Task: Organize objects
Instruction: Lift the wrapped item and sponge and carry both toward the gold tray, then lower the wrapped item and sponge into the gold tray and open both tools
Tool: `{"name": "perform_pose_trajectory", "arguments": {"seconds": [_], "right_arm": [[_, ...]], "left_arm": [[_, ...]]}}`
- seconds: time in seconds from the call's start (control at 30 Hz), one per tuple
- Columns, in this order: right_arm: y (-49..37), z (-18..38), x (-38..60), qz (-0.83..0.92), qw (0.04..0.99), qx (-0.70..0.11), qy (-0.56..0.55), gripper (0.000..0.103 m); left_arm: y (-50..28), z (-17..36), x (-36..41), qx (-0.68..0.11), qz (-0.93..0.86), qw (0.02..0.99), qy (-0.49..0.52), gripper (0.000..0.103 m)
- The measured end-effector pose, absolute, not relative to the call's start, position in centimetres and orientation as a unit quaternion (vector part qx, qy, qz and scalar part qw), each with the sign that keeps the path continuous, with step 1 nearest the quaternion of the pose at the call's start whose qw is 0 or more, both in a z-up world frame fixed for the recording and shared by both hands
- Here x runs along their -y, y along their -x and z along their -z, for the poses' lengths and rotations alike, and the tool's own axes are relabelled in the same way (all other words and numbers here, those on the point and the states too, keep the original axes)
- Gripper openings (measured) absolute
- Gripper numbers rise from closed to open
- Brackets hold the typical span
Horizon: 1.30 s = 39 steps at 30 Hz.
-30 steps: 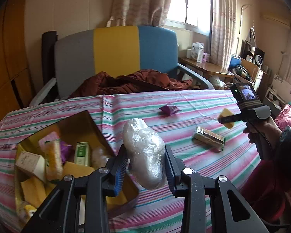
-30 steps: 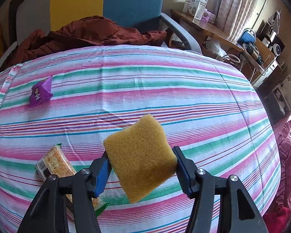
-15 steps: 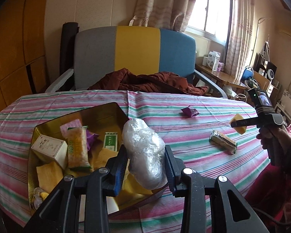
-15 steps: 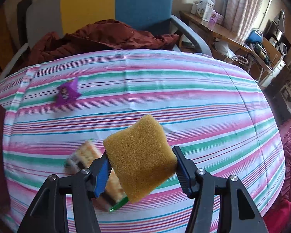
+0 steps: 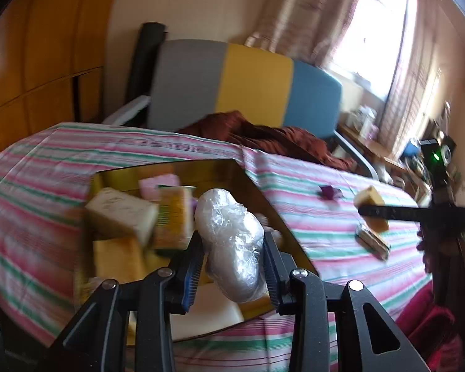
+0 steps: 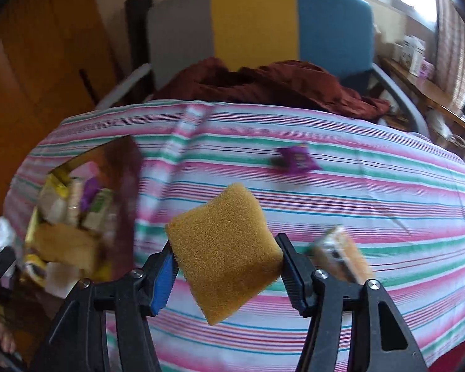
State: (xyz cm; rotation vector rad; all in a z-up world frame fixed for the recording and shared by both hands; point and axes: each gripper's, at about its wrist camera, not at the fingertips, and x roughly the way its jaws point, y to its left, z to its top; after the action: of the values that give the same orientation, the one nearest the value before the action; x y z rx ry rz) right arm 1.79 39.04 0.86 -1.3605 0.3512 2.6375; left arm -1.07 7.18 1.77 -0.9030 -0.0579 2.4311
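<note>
At the left, the gold tin (image 5: 257, 183) of packets and boxes is seen on the striped tablecloth (image 6: 372, 192), and just over its near edge the left gripper (image 5: 231, 259) is tilted downward, its jaws clamped on a clear-wrapped bundle (image 5: 232, 241). Further right, the right gripper (image 6: 226, 266) is pitched more steeply above the cloth, clamped on a yellow sponge (image 6: 223, 254). Beyond it lie a purple packet (image 6: 297, 159) and, blurred, what may be a cracker pack (image 6: 344, 255).
</note>
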Motion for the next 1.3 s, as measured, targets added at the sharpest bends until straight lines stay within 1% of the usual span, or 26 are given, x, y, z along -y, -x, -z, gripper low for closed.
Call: {"name": "perform_pose_trajectory", "arguments": {"seconds": [0.23,0.43,0.83,1.03,1.3], "right_arm": [[-0.7,-2.2,-32.1,-0.892,-0.025,-0.109,0.439,0.061],[1.2,-2.0,-28.4,-0.891,-0.063,-0.095,0.440,0.061],[4.7,-2.2,-26.9,-0.888,-0.066,-0.101,0.443,0.061],[5.6,-1.5,-26.2,-0.885,-0.069,-0.101,0.449,0.061],[6.5,-0.6,-26.4,-0.882,-0.069,-0.115,0.452,0.061]], "left_arm": [[1.8,-0.7,0.1,0.062,-0.915,0.204,0.342,0.037],[1.9,0.2,2.3,0.087,-0.912,0.196,0.349,0.037],[3.5,0.6,-1.9,0.087,-0.893,0.256,0.360,0.037],[5.1,0.8,-3.5,0.078,-0.889,0.261,0.368,0.037],[7.8,-0.4,-6.0,0.065,-0.889,0.281,0.354,0.037]]}}
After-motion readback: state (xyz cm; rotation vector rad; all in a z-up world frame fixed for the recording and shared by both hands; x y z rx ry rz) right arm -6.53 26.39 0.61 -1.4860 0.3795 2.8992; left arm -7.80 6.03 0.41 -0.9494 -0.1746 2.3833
